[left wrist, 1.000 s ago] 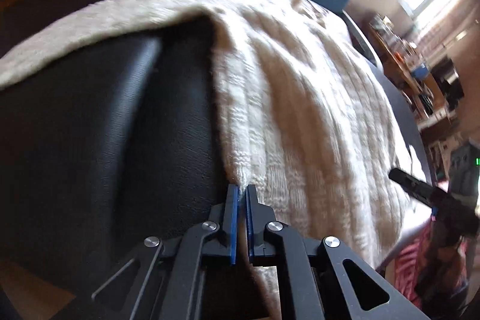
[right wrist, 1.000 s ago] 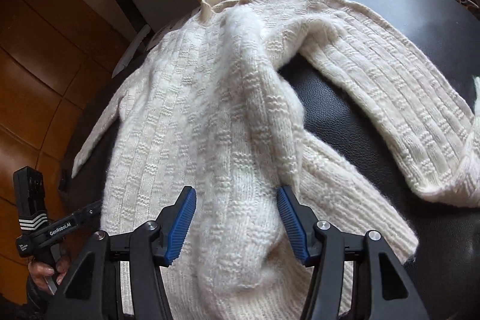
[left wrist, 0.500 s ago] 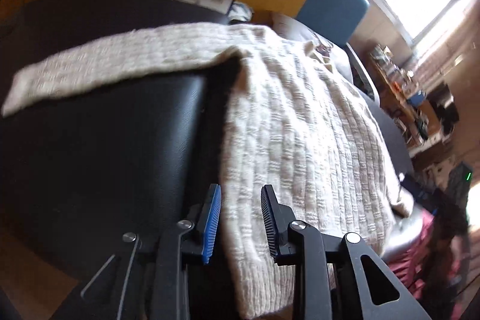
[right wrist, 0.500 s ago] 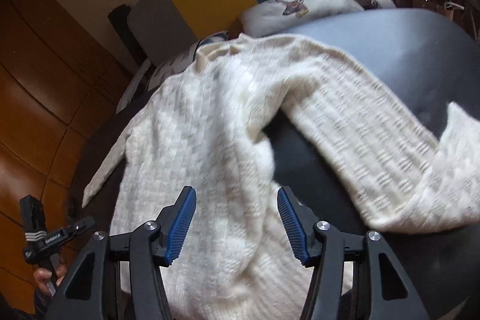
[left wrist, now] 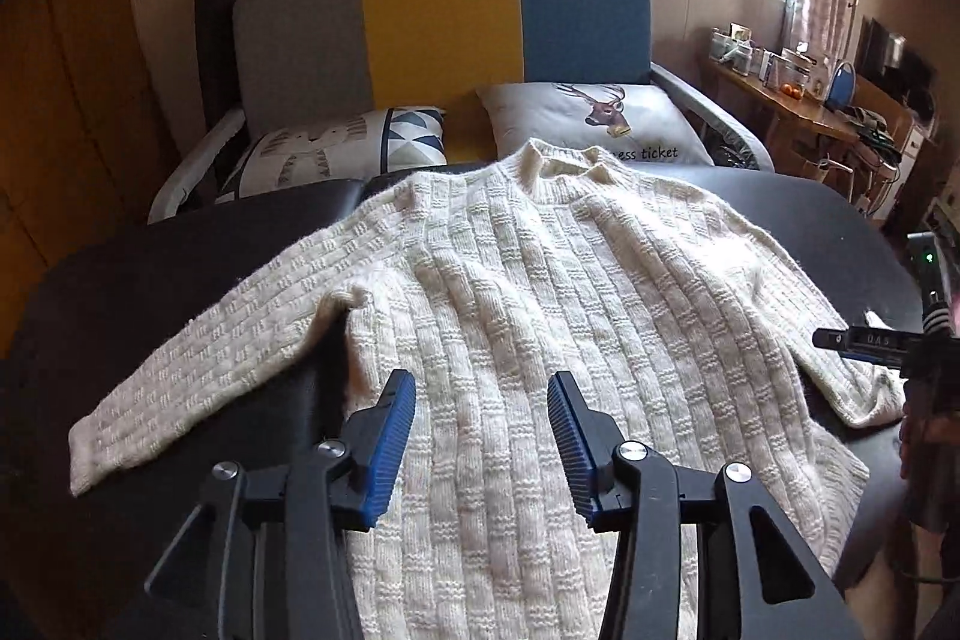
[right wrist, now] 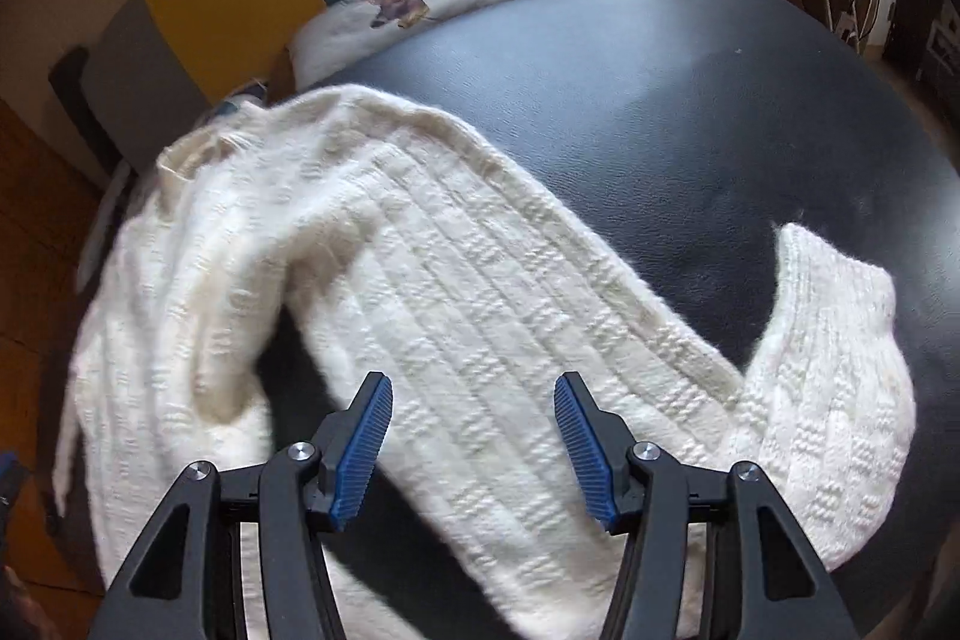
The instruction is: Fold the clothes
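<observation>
Cream knit sweater [left wrist: 528,316] lay flat on black table [left wrist: 150,280], long axis running from hem up to collar nearest striped sofa [left wrist: 444,34]. Left gripper [left wrist: 483,436] hovered over hem, fingers spread, released. Right gripper [right wrist: 474,439] hovered over bent sleeve [right wrist: 540,340], fingers spread, empty.

The sweater [left wrist: 540,316] edge pinched by the left tongs [left wrist: 483,451] a second ago has been released; the jaws, shut then, are now spread wide and held above the hem region. The left view has been raised from close over the black worktop [left wrist: 150,280], so the whole garment is seen flat. The right tongs [right wrist: 474,445], open throughout, have been shifted from the body over to the right sleeve [right wrist: 540,340]
</observation>
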`<state>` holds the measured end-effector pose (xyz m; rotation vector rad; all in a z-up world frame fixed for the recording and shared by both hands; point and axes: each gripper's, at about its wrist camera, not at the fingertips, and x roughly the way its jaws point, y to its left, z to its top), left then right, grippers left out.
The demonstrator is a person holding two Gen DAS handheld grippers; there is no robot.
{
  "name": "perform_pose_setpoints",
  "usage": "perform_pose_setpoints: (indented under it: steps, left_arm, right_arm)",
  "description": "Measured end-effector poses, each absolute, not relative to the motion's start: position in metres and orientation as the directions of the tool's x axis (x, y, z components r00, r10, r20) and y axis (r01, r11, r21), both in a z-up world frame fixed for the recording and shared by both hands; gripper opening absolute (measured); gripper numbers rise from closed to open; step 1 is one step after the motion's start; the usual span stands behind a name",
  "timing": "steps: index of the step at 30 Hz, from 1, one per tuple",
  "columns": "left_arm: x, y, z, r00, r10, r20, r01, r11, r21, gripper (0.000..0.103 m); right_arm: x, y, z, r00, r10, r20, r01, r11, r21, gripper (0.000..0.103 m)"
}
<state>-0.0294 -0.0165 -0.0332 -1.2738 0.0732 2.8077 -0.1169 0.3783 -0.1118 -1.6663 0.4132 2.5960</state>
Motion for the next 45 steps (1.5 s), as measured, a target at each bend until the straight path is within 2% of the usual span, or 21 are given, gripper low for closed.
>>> perform_pose_setpoints:
  steps: [6,8,10,12,16,22,28,32,33,38,45]
  left_arm:
    - [-0.038,-0.023,-0.049,-0.632,0.021,-0.774,-0.056,-0.998,0.019,0.047]
    - [-0.039,-0.025,-0.057,-0.617,0.021,-0.787,-0.054,-0.998,0.016,0.052]
    - [-0.037,-0.028,-0.076,-0.577,0.031,-0.816,-0.057,-0.998,0.002,0.054]
    - [-0.034,-0.030,-0.100,-0.530,0.029,-0.848,-0.060,-0.998,0.003,0.054]
    - [-0.022,-0.042,-0.131,-0.494,0.018,-0.869,-0.081,-0.996,0.025,0.054]
    - [-0.045,-0.057,-0.090,-0.541,0.151,-0.828,-0.107,-0.988,-0.110,0.053]
    - [-0.122,-0.034,-0.043,-0.613,0.213,-0.761,-0.195,-0.974,-0.116,0.053]
    - [-0.189,-0.016,-0.045,-0.623,0.147,-0.768,-0.199,-0.980,-0.027,0.053]
    - [-0.203,-0.012,-0.047,-0.615,0.160,-0.772,-0.202,-0.978,-0.042,0.053]
    - [-0.263,0.020,-0.054,-0.468,0.443,-0.765,-0.304,-0.893,-0.332,0.053]
    - [-0.351,0.086,-0.090,-0.302,0.517,-0.801,-0.358,-0.840,-0.408,0.053]
  right_arm:
    - [-0.111,0.411,-0.117,-0.459,-0.072,-0.886,-0.175,-0.970,0.169,0.057]
    - [-0.114,0.418,-0.116,-0.436,-0.025,-0.899,-0.196,-0.973,0.121,0.057]
    - [-0.116,0.425,-0.116,-0.413,0.023,-0.911,-0.215,-0.974,0.073,0.057]
    - [-0.114,0.433,-0.107,-0.401,0.021,-0.916,-0.249,-0.965,0.087,0.057]
    - [-0.104,0.434,-0.068,-0.521,-0.136,-0.843,-0.193,-0.943,0.271,0.057]
    - [-0.129,0.408,-0.049,-0.551,-0.364,-0.751,-0.069,-0.877,0.476,0.057]
    - [-0.175,0.367,-0.056,-0.516,-0.443,-0.733,0.018,-0.861,0.508,0.057]
    - [-0.208,0.331,-0.058,-0.482,-0.500,-0.720,0.141,-0.855,0.499,0.057]
    - [-0.218,0.323,-0.061,-0.465,-0.515,-0.720,0.159,-0.849,0.504,0.057]
    - [-0.266,0.299,-0.082,-0.399,-0.565,-0.722,0.192,-0.822,0.537,0.057]
    - [-0.285,0.300,-0.116,-0.389,-0.424,-0.818,0.218,-0.905,0.365,0.057]
